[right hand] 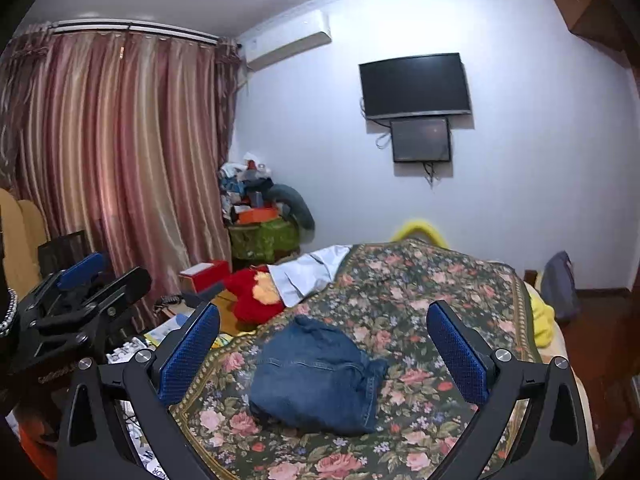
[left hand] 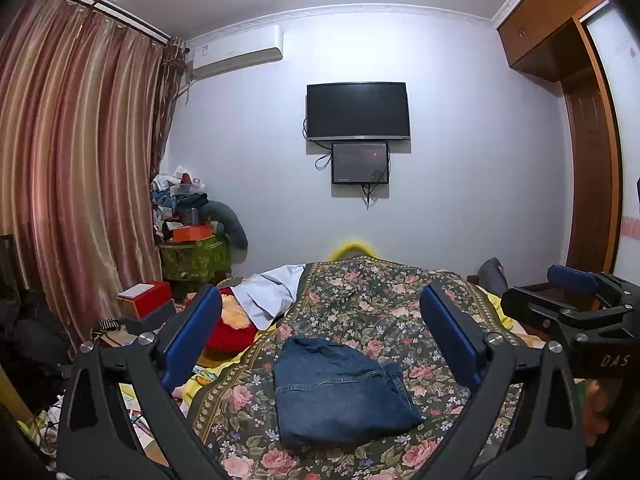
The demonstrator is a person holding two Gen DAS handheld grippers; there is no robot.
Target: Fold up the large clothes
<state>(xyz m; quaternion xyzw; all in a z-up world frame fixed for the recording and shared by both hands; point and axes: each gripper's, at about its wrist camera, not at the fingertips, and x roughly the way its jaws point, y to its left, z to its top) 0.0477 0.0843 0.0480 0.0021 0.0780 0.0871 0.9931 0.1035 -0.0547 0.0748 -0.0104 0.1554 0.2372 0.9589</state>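
Note:
A pair of blue jeans lies folded into a compact bundle on the floral bedspread. It also shows in the right wrist view. My left gripper is open and empty, held above and just short of the jeans. My right gripper is also open and empty, hovering over the jeans. The right gripper shows at the right edge of the left wrist view. The left gripper shows at the left edge of the right wrist view.
A red plush toy and a white cloth lie at the bed's left side. A red box and clutter stand by the striped curtain. A TV hangs on the far wall. A wooden wardrobe stands on the right.

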